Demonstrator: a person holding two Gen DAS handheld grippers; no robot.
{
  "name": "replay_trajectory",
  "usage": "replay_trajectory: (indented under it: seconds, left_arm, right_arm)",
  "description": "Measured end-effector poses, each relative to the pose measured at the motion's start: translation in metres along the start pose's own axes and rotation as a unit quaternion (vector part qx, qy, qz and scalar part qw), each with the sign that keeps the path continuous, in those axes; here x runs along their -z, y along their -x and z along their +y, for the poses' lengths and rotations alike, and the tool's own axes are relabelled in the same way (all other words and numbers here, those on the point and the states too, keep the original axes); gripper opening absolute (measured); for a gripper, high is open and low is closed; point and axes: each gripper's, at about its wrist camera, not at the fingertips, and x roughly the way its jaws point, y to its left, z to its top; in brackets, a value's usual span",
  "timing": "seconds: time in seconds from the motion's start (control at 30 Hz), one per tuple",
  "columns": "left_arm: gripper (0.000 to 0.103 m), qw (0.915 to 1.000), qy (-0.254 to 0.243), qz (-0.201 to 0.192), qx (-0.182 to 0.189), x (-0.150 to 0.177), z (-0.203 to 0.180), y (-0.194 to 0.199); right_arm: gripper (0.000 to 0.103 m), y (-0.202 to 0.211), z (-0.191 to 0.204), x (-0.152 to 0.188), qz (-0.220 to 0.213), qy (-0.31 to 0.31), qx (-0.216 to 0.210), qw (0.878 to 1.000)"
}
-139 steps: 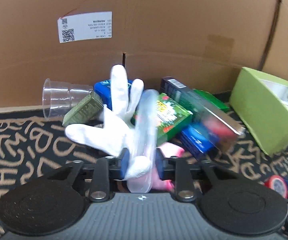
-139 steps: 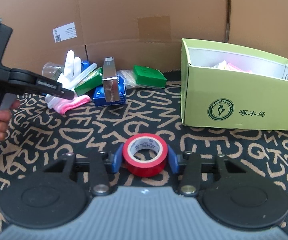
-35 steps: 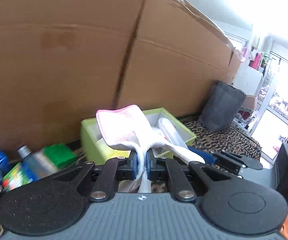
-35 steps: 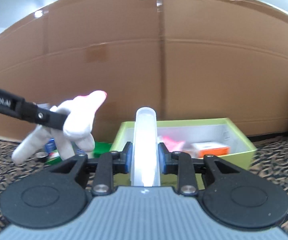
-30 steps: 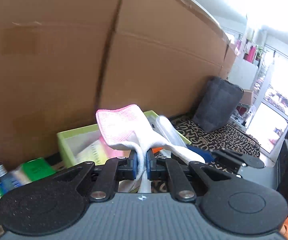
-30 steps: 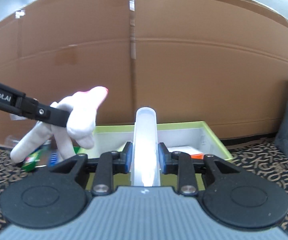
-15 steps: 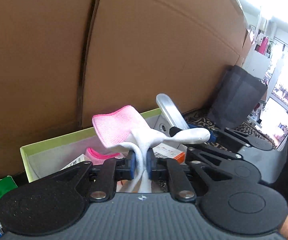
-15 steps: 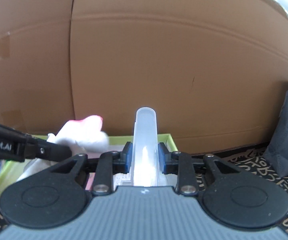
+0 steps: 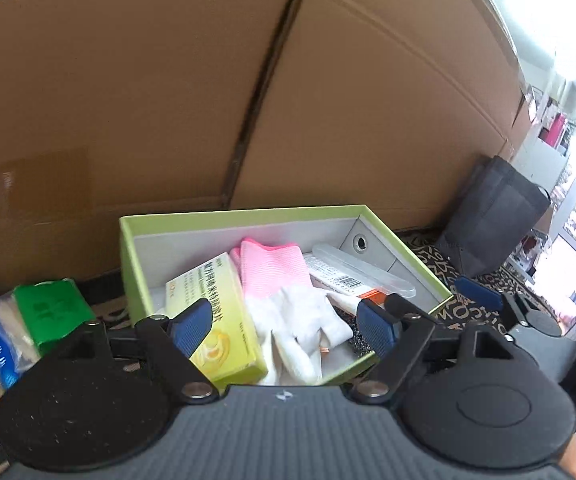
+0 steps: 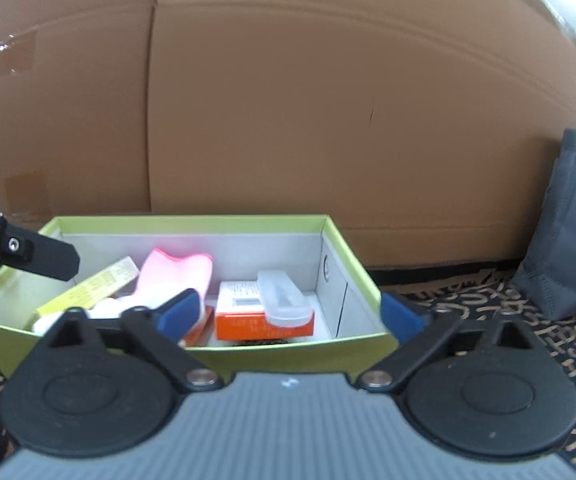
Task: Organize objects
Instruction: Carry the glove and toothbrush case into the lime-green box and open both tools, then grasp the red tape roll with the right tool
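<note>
A brown cardboard wall (image 10: 328, 100) fills the upper frame in both views. Below it, at centre, the green box (image 10: 192, 222) holds a yellow carton (image 9: 216, 320), the white glove with pink cuff (image 9: 284, 292), an orange carton (image 10: 244, 320) and the clear plastic case (image 10: 282, 298) lying on that carton. Both claws, left claw (image 9: 286, 326) and right claw (image 10: 290, 314), have just been opening and stand wide over the box, gripping nothing.
</note>
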Motion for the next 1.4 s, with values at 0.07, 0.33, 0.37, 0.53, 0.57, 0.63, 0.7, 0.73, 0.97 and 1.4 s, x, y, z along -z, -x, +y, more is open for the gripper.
replay_trajectory:
  seconds: [0.07,0.33,0.37,0.53,0.57,0.63,0.7,0.73,0.97,1.4]
  left_arm:
    - [0.082,0.9999,0.005,-0.013,-0.003,0.005,0.0,0.017]
    - [0.088,0.9981,0.024,-0.047,-0.03,0.061,0.015,0.106]
    - [0.088,0.9979,0.026,-0.046,-0.037,0.071,0.019,0.114]
    - [0.088,0.9943,0.065,-0.027,-0.08,0.112,0.049,0.139]
    - [0.088,0.9932,0.075,-0.023,-0.086,0.117,0.056,0.141]
    - [0.088,0.9903,0.091,-0.02,-0.103,0.124,0.065,0.143]
    - [0.088,0.9888,0.099,-0.015,-0.111,0.128,0.073,0.144]
    - [0.088,0.9882,0.102,-0.014,-0.113,0.129,0.076,0.144]
    - [0.088,0.9834,0.122,-0.019,-0.133,0.129,0.096,0.144]
    - [0.088,0.9643,0.183,-0.014,-0.191,0.079,0.168,0.081]
  right_arm:
    - [0.103,0.018,0.004,-0.002,-0.008,-0.003,-0.002,1.0]
    - [0.103,0.099,0.032,0.006,-0.004,-0.006,-0.052,0.999]
    - [0.103,0.108,0.039,0.007,-0.001,-0.008,-0.066,0.998]
    - [0.103,0.14,0.089,0.042,0.045,-0.002,-0.145,0.988]
    - [0.103,0.143,0.1,0.051,0.061,0.0,-0.16,0.985]
    - [0.103,0.146,0.121,0.069,0.092,0.007,-0.194,0.977]
    - [0.103,0.148,0.141,0.084,0.106,0.022,-0.213,0.971]
    - [0.103,0.153,0.149,0.087,0.109,0.032,-0.213,0.97]
    - [0.059,0.151,0.171,0.095,0.137,0.05,-0.198,0.969]
    - [0.046,0.142,0.175,0.098,0.135,0.048,-0.203,0.969]
